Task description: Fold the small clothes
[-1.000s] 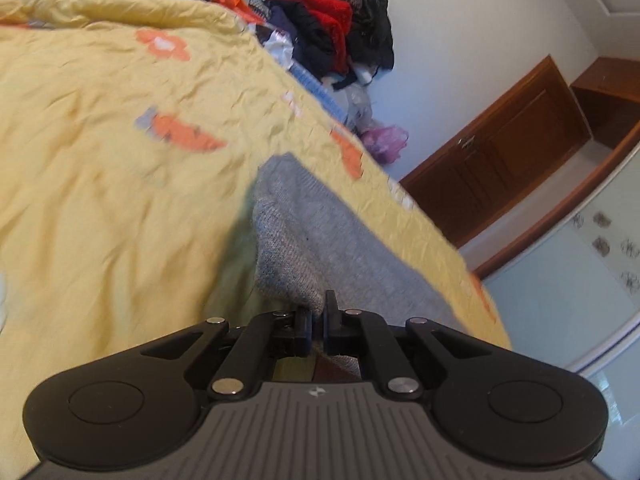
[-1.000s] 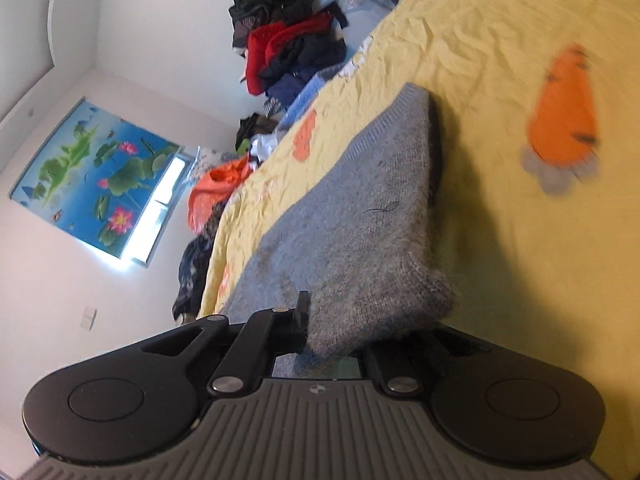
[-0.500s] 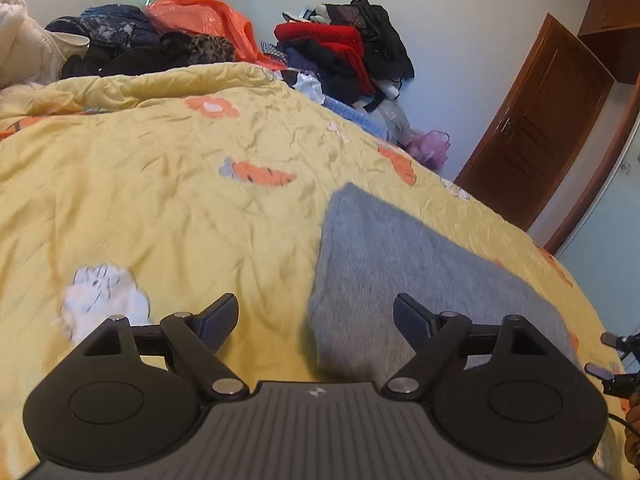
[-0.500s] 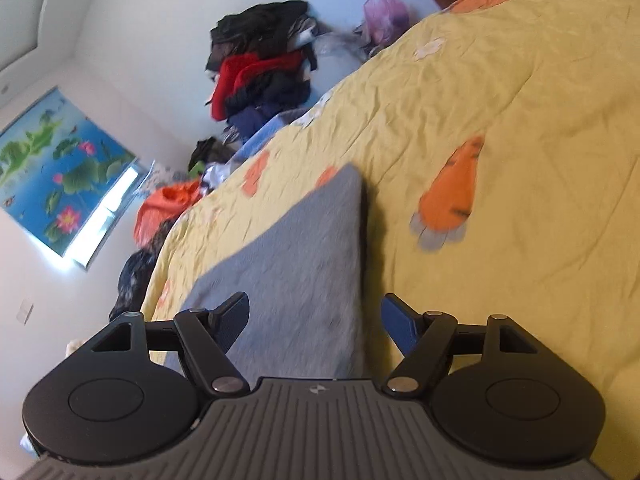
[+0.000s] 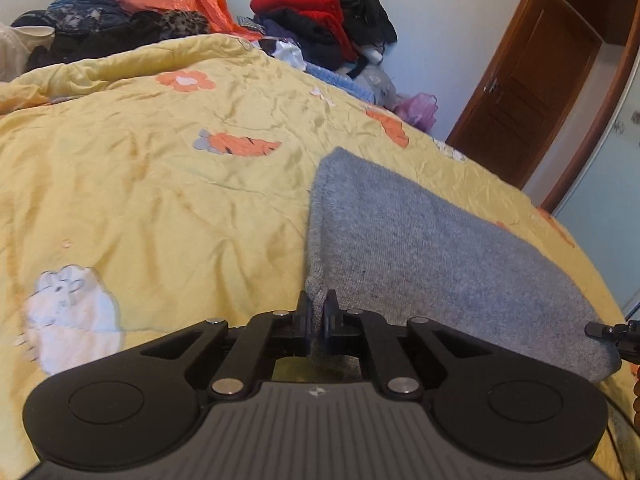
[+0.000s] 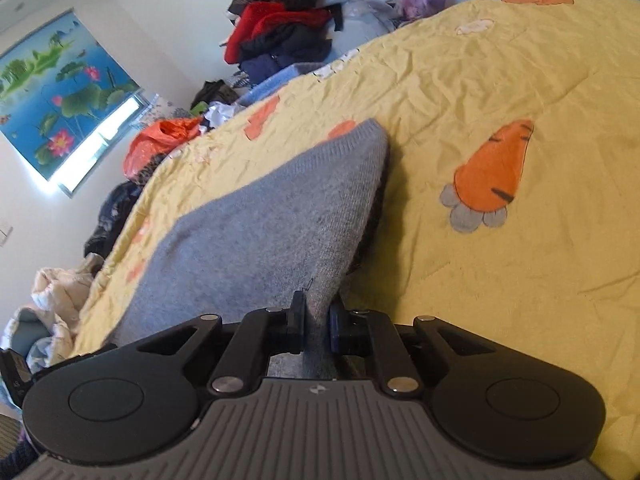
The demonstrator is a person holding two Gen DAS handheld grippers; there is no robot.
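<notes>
1. On the yellow quilted bedspread with orange carrot and flower prints (image 5: 160,208), a grey knitted garment, folded flat (image 5: 420,240), is lying near the edge closest to me, well apart from the heaped clothes (image 5: 320,20) beyond the bed's far side.
2. I am pinching its near left corner with my left gripper (image 5: 316,312); fingers nearly together, with a thin bit of knit between them.
3. I am pinching the near right corner with my right gripper (image 6: 316,316); fingers narrow, with a thicker wad of grey cloth filling the gap.
4. Reason for the two corner grips, as I judge it: holding both ends of the near edge is letting me carry that edge over evenly, so the fold line stays straight and the layers do not slide apart.
5. Garment's look: fuzzy, fine-ribbed knit, mid grey, roughly rectangular, tapering away in both views. Edges are looking doubled, especially the right one, where a dark shadowed gap is showing under the top layer. Surface is lying mostly smooth; a stray dark thread is sitting near my right fingertips.
</notes>
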